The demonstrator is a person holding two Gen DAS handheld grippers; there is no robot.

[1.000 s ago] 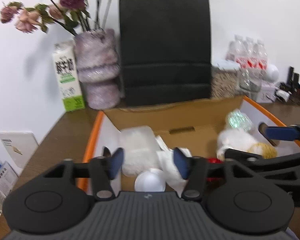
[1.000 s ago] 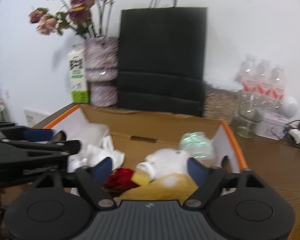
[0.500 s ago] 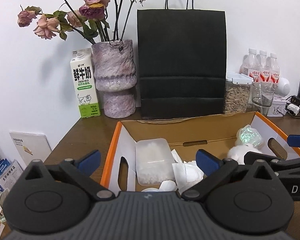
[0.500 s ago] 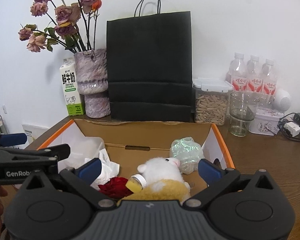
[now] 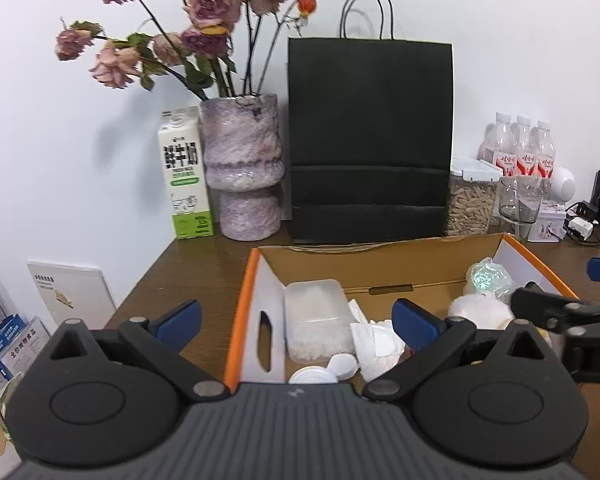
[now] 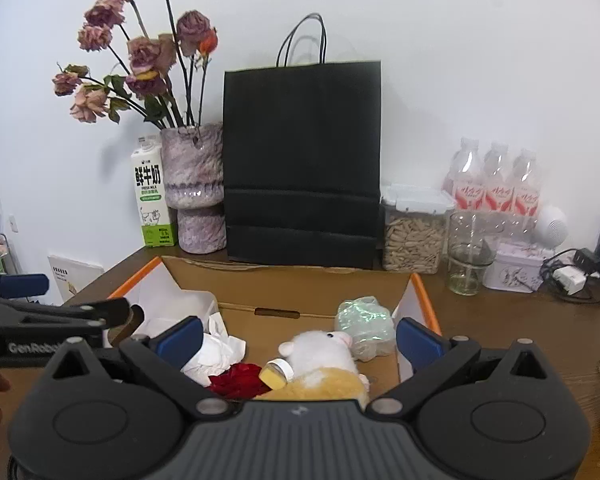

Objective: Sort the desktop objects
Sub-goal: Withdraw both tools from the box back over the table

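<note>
Currently both grippers hang spread and empty over the cardboard box (image 5: 380, 264). Left gripper (image 5: 296, 316) sits nearer the clear plastic container (image 5: 316, 320) at the box's left wall, long axis running front to back; right gripper (image 6: 300, 336) faces the plush toy (image 6: 320, 356) near the box's right side.

bag (image 6: 302, 160) behind box (image 6: 288, 280); toy (image 6: 320, 350) inside

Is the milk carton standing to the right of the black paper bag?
No, the milk carton stands left of the black paper bag, beyond the vase.
</note>
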